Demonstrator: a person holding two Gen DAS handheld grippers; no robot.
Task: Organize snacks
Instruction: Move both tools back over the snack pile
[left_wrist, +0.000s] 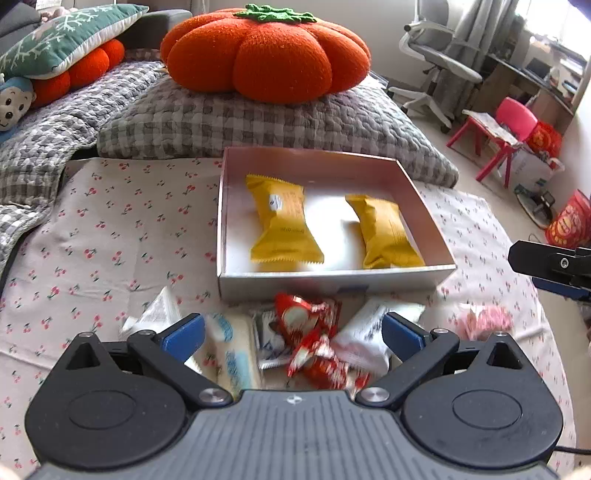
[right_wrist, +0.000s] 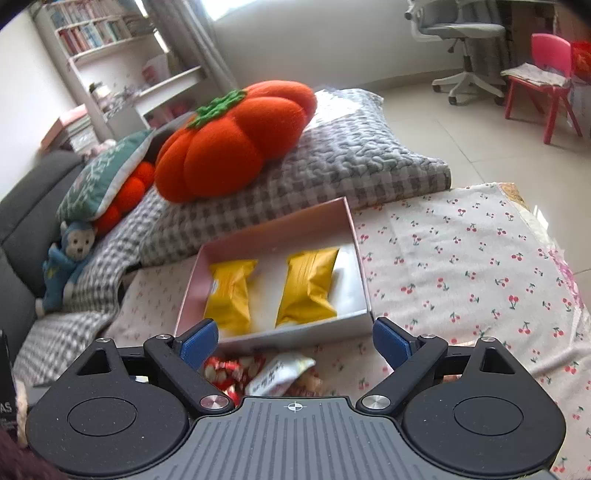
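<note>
An open pink-white box (left_wrist: 332, 284) (right_wrist: 364, 295) sits on a cherry-print cloth. Two yellow snack packets lie inside it, one on the left (left_wrist: 282, 221) (right_wrist: 229, 291) and one on the right (left_wrist: 388, 232) (right_wrist: 308, 288). In front of the box lies a loose pile: red-and-white candies (left_wrist: 314, 332) (right_wrist: 229, 369), white packets (left_wrist: 365, 332) (right_wrist: 277, 373), a blue-and-white packet (left_wrist: 229, 354) and a pink wrapped sweet (left_wrist: 484, 321). My left gripper (left_wrist: 291, 334) hangs open above the pile with nothing between its blue pads. My right gripper (right_wrist: 295, 341) is open too, above the box's front edge, holding nothing.
A big orange pumpkin cushion (left_wrist: 266, 55) (right_wrist: 229, 144) rests on a grey checked quilt (left_wrist: 258, 118) behind the box. More cushions and a blue plush toy (right_wrist: 66, 262) lie at the left. An office chair (left_wrist: 432, 55) and a pink child's chair (left_wrist: 506, 129) stand on the floor at the right.
</note>
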